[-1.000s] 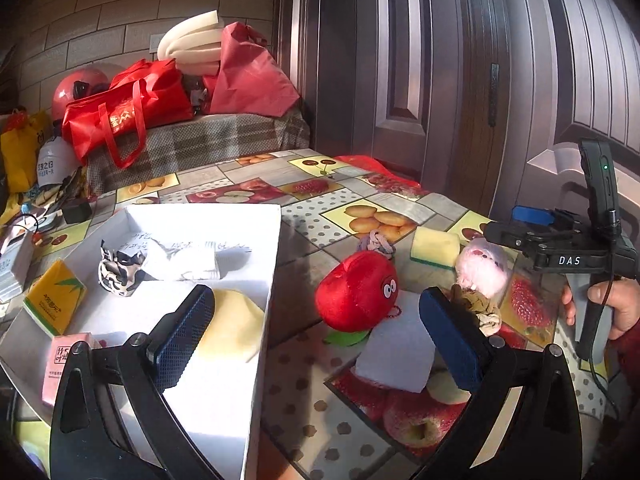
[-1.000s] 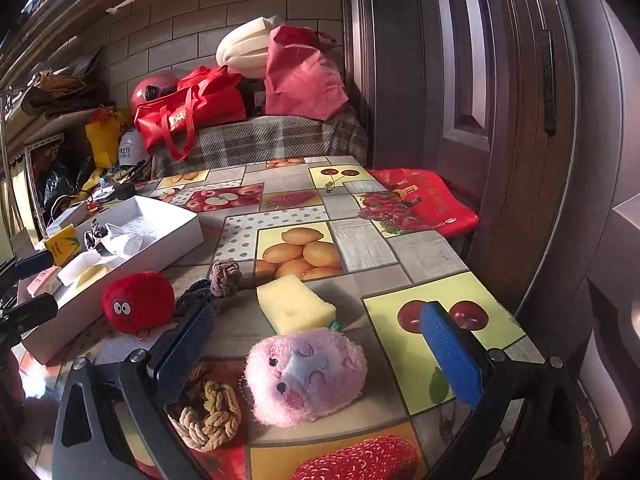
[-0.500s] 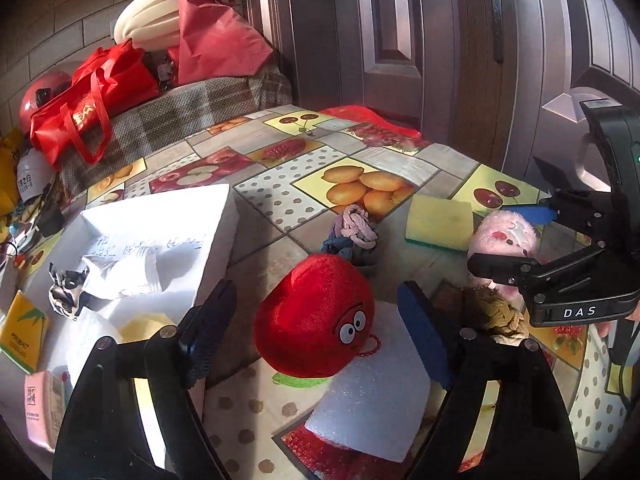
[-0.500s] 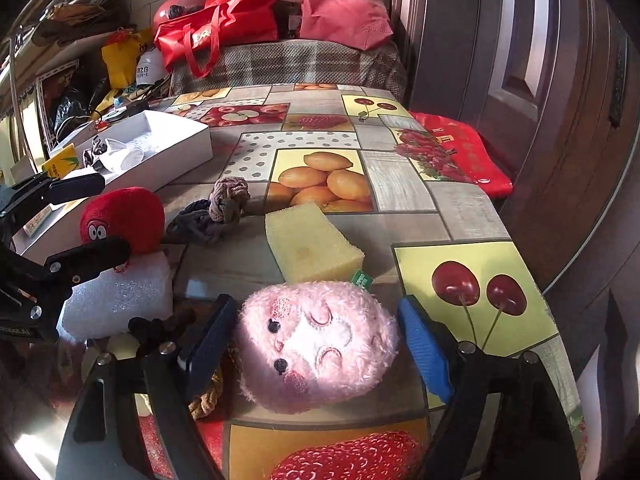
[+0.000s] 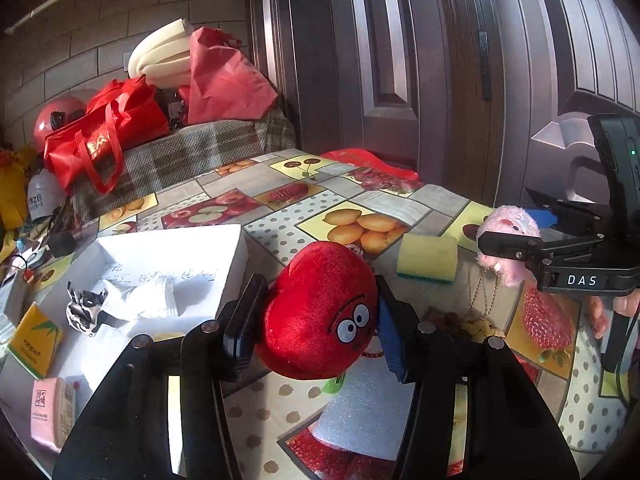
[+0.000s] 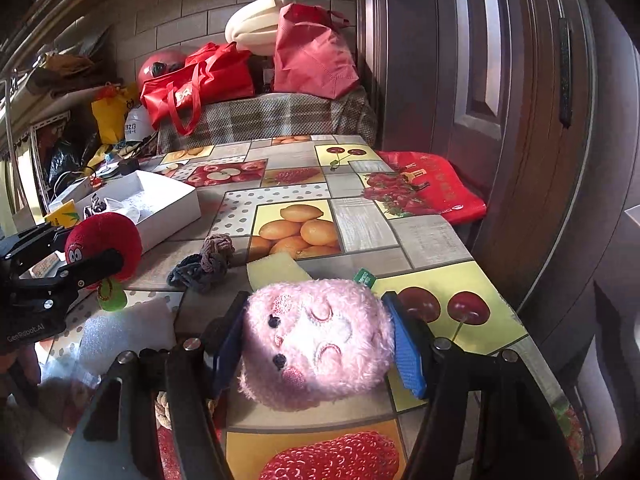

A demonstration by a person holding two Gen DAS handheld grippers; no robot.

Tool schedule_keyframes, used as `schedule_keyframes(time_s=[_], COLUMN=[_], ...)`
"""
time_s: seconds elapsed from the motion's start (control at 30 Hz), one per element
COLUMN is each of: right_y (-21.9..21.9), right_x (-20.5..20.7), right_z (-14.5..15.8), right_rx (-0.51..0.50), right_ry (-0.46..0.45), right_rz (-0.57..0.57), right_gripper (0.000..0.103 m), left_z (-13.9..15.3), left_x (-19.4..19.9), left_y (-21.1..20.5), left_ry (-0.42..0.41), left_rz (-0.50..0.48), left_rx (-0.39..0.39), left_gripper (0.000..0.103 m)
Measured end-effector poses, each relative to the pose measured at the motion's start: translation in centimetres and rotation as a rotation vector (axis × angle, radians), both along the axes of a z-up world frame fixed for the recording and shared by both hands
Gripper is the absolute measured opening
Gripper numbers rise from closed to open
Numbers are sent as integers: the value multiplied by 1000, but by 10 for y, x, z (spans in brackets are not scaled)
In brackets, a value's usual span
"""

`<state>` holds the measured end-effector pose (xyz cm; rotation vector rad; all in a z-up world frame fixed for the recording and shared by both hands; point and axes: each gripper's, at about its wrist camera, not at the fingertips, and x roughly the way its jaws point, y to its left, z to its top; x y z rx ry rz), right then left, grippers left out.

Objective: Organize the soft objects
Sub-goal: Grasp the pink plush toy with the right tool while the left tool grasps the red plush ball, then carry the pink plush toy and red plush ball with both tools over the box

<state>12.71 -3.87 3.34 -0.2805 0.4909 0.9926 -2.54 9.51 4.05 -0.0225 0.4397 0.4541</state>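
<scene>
"DAS" is printed on the right claw point(image 5: 516, 236), clenched on the pink plush point(image 6: 316, 340); the left claw point(image 5: 316, 328) is closing on the red plush point(image 5: 320, 312), whose eyes face right in the left wrist view.

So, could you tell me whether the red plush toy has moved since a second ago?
Yes. In the right wrist view the red plush toy now sits up against the white box, off the foam sheet, held in the closing left gripper.
</scene>
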Motion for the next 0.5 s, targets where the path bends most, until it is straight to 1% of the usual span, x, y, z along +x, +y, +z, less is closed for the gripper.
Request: schedule_keyframes(time_s=[0.07,0.13,0.23,0.5], right_y=[-1,-1,-2,-7], right_x=[0,-1,-6,-22], right_z=[2,3,6,14], right_rx=[10,16,31,127], right_ry=[-10,-21,-49,-93], right_rz=[-18,-23,-24,-20], right_gripper=[65,65,65,65], left_z=[4,7,9,8], left_x=[-13,-27,-42,-68], left_y=[-2,-2,-2,7], left_ry=[-54,-86,-106,-137], left_rz=[2,7,20,54], left_rx=[8,10,14,-1], left_gripper=[52,52,52,52])
